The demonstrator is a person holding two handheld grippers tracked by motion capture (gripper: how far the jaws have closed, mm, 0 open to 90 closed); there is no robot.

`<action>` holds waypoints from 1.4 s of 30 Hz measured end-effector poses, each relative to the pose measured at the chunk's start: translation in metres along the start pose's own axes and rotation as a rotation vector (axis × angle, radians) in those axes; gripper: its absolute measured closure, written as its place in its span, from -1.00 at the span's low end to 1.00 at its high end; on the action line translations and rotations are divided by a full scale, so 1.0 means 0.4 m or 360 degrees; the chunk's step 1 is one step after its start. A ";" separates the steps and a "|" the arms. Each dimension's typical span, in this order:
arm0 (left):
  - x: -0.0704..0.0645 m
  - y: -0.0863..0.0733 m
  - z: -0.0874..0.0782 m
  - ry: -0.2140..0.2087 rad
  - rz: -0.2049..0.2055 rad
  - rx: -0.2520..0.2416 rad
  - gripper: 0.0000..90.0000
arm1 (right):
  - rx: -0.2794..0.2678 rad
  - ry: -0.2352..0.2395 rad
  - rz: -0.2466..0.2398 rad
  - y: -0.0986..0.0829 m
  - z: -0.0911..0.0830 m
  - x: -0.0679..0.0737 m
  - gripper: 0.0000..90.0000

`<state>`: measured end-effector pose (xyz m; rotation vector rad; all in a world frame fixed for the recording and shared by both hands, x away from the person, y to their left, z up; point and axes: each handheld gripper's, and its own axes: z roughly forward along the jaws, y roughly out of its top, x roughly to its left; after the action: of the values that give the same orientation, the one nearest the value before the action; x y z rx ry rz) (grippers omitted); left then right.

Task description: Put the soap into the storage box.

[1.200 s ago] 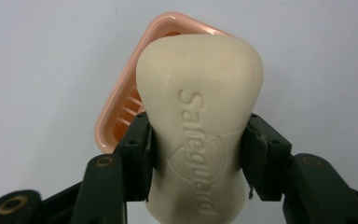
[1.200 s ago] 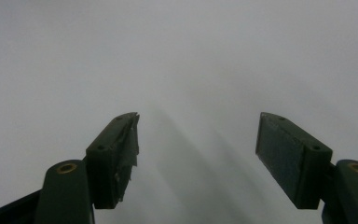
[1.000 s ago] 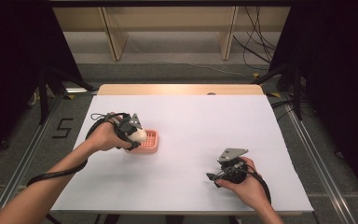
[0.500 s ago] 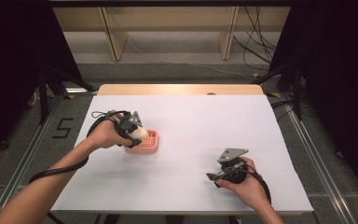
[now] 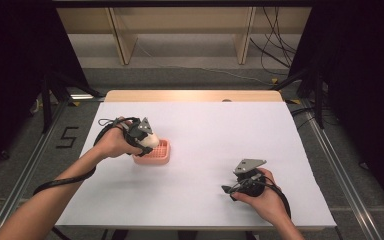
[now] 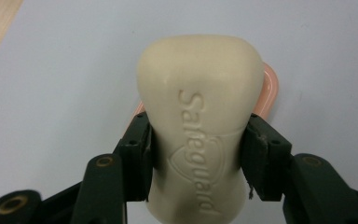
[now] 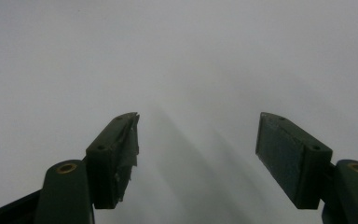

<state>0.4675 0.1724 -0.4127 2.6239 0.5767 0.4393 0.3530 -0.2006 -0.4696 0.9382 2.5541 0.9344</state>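
My left gripper (image 6: 196, 154) is squeezing a smooth cream bar of soap (image 6: 200, 116) with a word pressed into its top. One black jaw presses on each long side of the bar, near the end closest to me, so the grip is snug. The long way of the soap runs straight out from my fingers, away from my hand. The far, fatter end sticks out past the jaws.

Just under that far end I can see a bit of the pink plastic soap dish (image 6: 269, 91). From the high view, the pink dish (image 5: 161, 155) with its ribbed floor sits on the white table (image 5: 220, 135), and the soap (image 5: 150, 140) hangs over the dish's left part, close above it. I cannot tell if the soap touches the dish or not. My guess is that the soap goes into the dish, so what matters is that the dish lies right below and a little ahead of my jaws. A small move forward and down should line the bar up with it.

My right gripper (image 7: 196, 154) has its jaws wide apart with nothing between them. In the high view it (image 5: 230, 190) rests low near the front edge of the table, well apart from the dish. My left hand (image 5: 114, 142) is much nearer, so this job belongs to it.
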 end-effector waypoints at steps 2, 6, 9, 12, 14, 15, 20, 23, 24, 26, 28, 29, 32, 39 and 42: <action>0.002 0.000 0.002 0.0002 -0.0007 -0.0007 0.10 | 0.0001 0.0003 -0.0002 0.000 0.000 0.000 -0.32; 0.005 -0.001 0.006 0.0006 -0.0020 -0.0019 0.10 | 0.0002 0.0001 0.0001 0.000 0.000 0.001 -0.32; 0.008 -0.002 0.008 0.0005 -0.0015 -0.0013 0.10 | 0.0001 0.0005 0.0001 0.000 0.000 0.000 -0.32; 0.012 -0.001 0.010 0.0009 -0.0013 -0.0014 0.10 | -0.0003 0.0002 -0.0008 0.000 0.000 -0.001 -0.32; 0.014 -0.001 0.011 0.0007 -0.0016 -0.0018 0.10 | -0.0002 0.0003 -0.0011 0.000 0.000 -0.001 -0.32; 0.015 -0.001 0.013 0.0007 -0.0020 -0.0025 0.10 | 0.0005 0.0008 -0.0001 0.000 0.000 0.001 -0.32; 0.017 -0.003 0.018 0.0005 -0.0030 -0.0020 0.10 | 0.0001 0.0004 0.0000 0.000 0.000 0.000 -0.32; 0.020 -0.004 0.022 0.0002 -0.0035 -0.0012 0.10 | 0.0002 0.0005 -0.0003 0.000 0.000 0.000 -0.32; 0.020 -0.005 0.023 0.0004 -0.0037 -0.0012 0.10 | 0.0002 0.0005 -0.0003 0.000 0.000 0.000 -0.32; 0.022 -0.006 0.025 0.0004 -0.0037 -0.0013 0.10 | 0.0001 0.0005 -0.0003 0.000 0.000 0.000 -0.32; 0.023 -0.006 0.027 0.0005 -0.0039 -0.0015 0.09 | 0.0001 0.0005 0.0000 0.000 0.000 0.000 -0.32; 0.024 -0.006 0.028 0.0004 -0.0035 -0.0013 0.09 | 0.0000 0.0001 0.0001 0.000 0.000 0.000 -0.32; 0.025 -0.006 0.030 -0.0002 -0.0036 -0.0018 0.10 | 0.0001 0.0005 -0.0001 0.000 0.000 0.000 -0.32; 0.026 -0.008 0.039 -0.0010 -0.0030 -0.0042 0.10 | 0.0003 0.0008 0.0003 0.000 0.001 0.000 -0.32; 0.027 -0.009 0.042 -0.0017 -0.0030 -0.0026 0.10 | -0.0018 -0.0002 0.0010 -0.001 0.005 0.002 -0.32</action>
<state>0.4822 0.1751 -0.4266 2.6016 0.5913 0.4223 0.3530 -0.1994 -0.4714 0.9434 2.5435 0.9489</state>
